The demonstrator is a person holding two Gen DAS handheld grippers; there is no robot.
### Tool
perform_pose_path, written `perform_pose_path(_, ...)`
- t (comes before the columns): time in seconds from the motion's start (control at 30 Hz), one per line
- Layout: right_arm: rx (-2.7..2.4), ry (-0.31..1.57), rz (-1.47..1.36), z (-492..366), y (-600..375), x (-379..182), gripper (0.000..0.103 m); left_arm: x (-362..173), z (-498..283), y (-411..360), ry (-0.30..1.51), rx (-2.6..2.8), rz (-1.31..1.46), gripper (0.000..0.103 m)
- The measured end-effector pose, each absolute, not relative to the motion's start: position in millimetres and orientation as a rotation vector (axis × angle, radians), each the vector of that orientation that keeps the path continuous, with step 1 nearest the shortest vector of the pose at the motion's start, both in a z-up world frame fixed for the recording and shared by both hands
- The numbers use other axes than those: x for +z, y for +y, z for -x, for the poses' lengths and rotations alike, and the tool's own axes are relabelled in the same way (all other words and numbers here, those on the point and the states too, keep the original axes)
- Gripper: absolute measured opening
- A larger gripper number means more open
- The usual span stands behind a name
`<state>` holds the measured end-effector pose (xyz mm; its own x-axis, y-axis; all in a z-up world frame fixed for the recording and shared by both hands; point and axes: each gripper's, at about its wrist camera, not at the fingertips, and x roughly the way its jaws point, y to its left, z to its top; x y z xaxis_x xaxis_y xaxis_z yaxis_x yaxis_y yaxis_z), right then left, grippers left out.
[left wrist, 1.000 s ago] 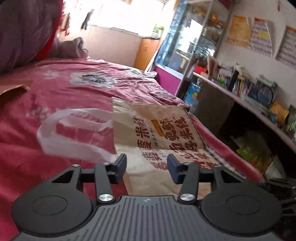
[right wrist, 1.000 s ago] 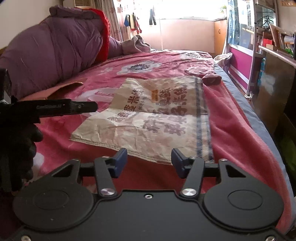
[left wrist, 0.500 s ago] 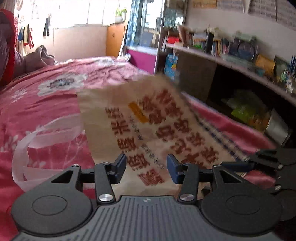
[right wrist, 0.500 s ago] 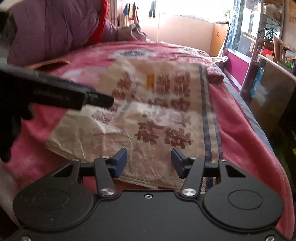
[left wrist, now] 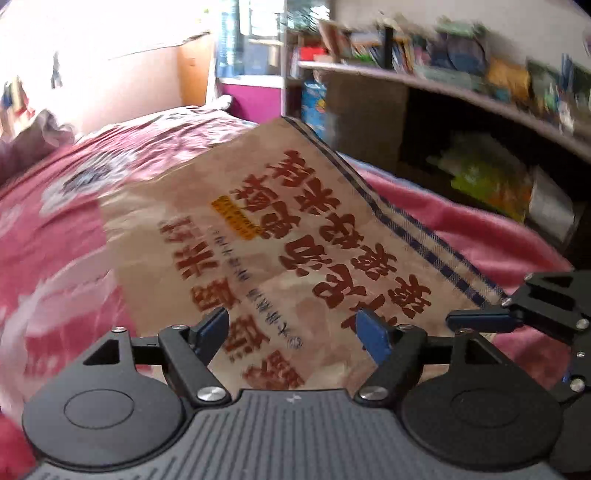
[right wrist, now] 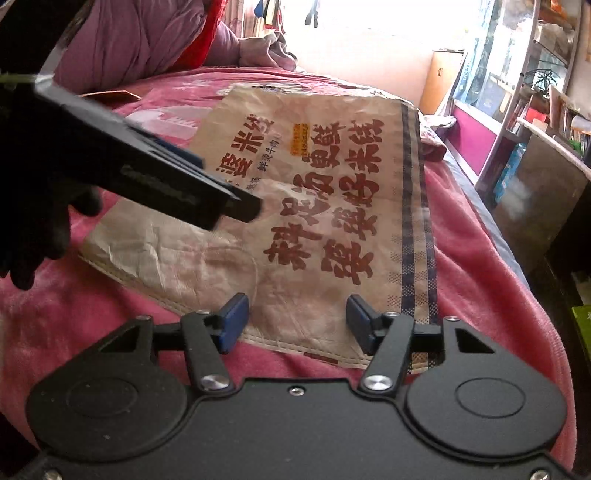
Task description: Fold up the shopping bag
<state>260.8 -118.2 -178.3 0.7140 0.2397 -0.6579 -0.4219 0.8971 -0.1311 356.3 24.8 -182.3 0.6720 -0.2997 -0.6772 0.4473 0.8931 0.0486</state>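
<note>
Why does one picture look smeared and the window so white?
Left wrist view: motion blur smears the shelf and pink bedspread; the shopping bag print stays readable; the window area is washed out white. Right wrist view: sharper, bag text crisp, but the window is overexposed. Both bend straight lines, as fisheye lenses do.

Daylight pours in from the window (right wrist: 369,33) at the far end of the room and burns out to pure white in both views. In the left wrist view motion blur smears the shelf (left wrist: 461,88) and the pink bedspread (left wrist: 55,229); the right wrist view is sharper, with print on the shopping bag (right wrist: 325,192) legible. Fisheye distortion bends the edges, and the corners darken.
</note>
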Motion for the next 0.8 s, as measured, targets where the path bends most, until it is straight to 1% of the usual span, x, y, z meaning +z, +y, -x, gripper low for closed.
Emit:
perform_pose_path(0.1,0.364,0.674,0.289,-262.0,-111.0,-180.2,0.06,-191.6,-379.5,19.5,0.775,-0.397,-0.235,0.078)
perform_pose_path(0.43,0.384,0.569,0.286,-249.3,-117.3,-188.4,0.06,-187.6,-450.6,34.8,0.817,-0.315,-0.147,0.079)
perform_pose_path(0.6,0.426,0.542,0.271,-250.3,-124.5,-194.4,0.061,-191.5,-489.5,32.3,0.831,-0.291,-0.167,0.102)
perform_pose_path(0.8,0.457,0.534,0.257,-249.7,-128.4,-194.7,0.061,-197.5,-516.2,31.7,0.816,-0.221,-0.124,0.103)
